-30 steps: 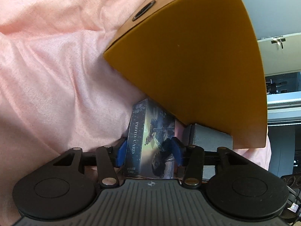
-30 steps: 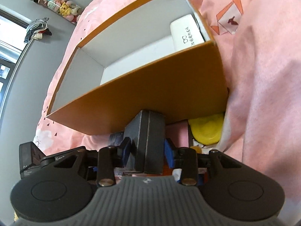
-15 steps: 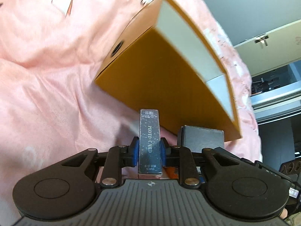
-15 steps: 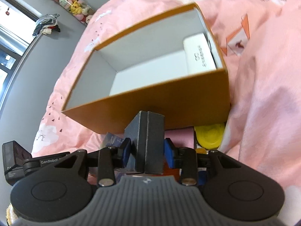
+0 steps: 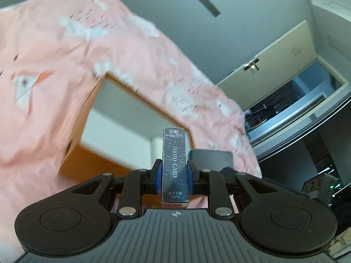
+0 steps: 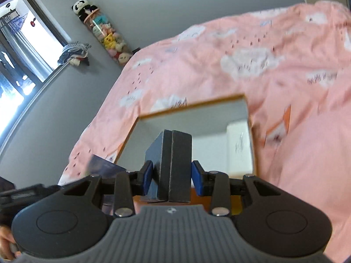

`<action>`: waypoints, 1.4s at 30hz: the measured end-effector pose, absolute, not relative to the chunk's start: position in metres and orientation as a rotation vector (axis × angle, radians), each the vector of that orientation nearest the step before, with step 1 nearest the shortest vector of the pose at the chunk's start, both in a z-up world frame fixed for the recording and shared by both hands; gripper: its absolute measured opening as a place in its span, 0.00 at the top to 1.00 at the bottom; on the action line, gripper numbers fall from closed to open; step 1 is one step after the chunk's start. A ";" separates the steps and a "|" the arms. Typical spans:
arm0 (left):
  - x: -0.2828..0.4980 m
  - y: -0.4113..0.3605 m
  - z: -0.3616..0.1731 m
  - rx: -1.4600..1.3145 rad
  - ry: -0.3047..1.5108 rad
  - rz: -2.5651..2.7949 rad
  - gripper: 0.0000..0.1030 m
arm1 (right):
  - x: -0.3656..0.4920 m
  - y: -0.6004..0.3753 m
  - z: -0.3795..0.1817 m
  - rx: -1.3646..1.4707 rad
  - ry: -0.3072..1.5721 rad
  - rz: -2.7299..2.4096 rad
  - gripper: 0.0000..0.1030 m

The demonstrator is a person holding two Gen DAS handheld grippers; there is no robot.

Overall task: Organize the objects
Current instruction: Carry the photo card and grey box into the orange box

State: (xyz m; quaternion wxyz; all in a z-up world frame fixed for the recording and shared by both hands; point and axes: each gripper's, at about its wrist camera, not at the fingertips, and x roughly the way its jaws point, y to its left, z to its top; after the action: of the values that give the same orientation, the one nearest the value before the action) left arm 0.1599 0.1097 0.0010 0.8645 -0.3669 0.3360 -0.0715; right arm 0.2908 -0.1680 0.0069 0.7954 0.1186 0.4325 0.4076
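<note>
Blue-padded left gripper (image 5: 174, 176) angled downward, clamping upright photo card box (image 5: 174, 166)

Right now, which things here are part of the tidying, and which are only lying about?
Part of the job:
- photo card box, in the left tongs
- dark case, in the right tongs
- orange box

Lying about:
- plush toys
- pink bedding

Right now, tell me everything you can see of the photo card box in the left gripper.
The photo card box is a slim, dark blue-black carton speckled with white, printed PHOTO CARD down its narrow side, with a barcode near the far end. It looks like glossy cardboard, closed and undamaged. It stands on edge, pointing away from the camera, clamped between the blue pads of the left gripper, in front of the open orange box.
</note>
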 end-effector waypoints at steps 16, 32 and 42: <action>0.251 0.109 -0.055 -0.736 0.858 -0.091 0.76 | 0.360 -0.098 -0.083 0.163 1.200 0.733 0.61; 0.303 0.116 -0.081 -0.694 0.920 -0.023 0.76 | 0.426 -0.062 -0.112 0.164 1.237 0.628 0.61; 0.330 0.119 -0.100 -0.665 0.962 0.027 0.76 | 0.451 -0.043 -0.132 0.214 1.265 0.634 0.61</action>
State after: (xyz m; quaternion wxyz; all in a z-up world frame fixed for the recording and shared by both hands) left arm 0.3300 0.1195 -0.0997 0.8337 -0.3140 0.4540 0.0127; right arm 0.4509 -0.0432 -0.1320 0.7548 0.0983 0.5797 0.2906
